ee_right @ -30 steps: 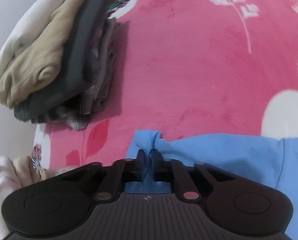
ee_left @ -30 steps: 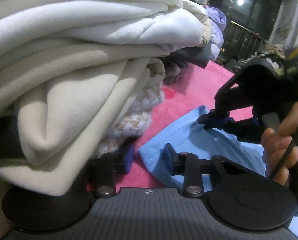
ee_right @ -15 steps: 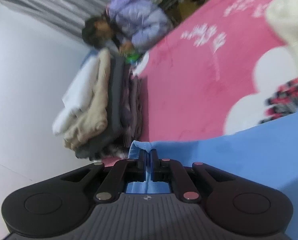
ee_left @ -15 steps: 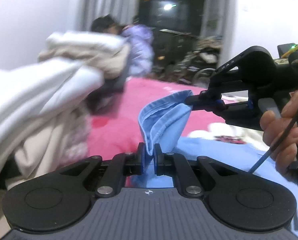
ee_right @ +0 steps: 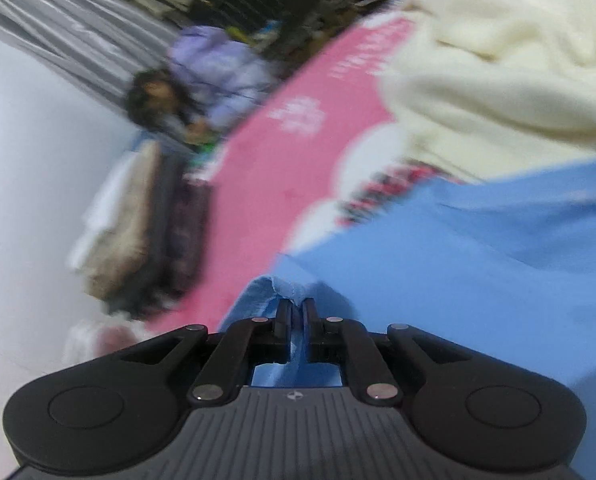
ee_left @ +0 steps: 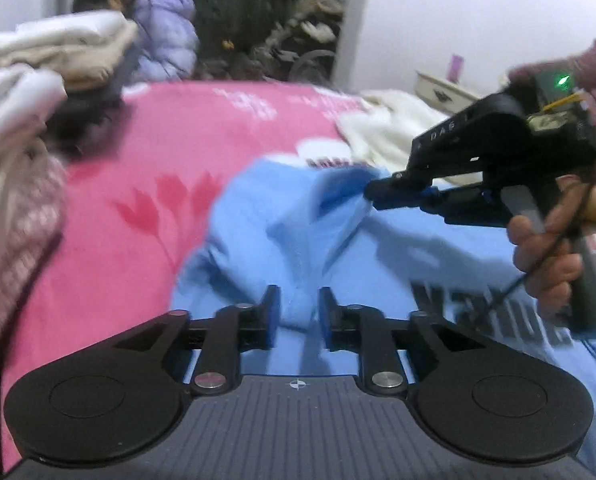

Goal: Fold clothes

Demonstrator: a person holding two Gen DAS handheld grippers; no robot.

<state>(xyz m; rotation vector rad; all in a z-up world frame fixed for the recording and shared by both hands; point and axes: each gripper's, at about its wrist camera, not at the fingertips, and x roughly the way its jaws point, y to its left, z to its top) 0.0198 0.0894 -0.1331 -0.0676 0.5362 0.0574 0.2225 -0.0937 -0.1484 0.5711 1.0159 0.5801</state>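
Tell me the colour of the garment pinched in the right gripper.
Light blue garment; clearest in the right wrist view.

One blue garment (ee_left: pixel 298 224), two grippers (ee_left: pixel 296 312) (ee_right: pixel 296 312)

"DAS" on right gripper (ee_left: pixel 382 196) body (partial); shirt print blurred
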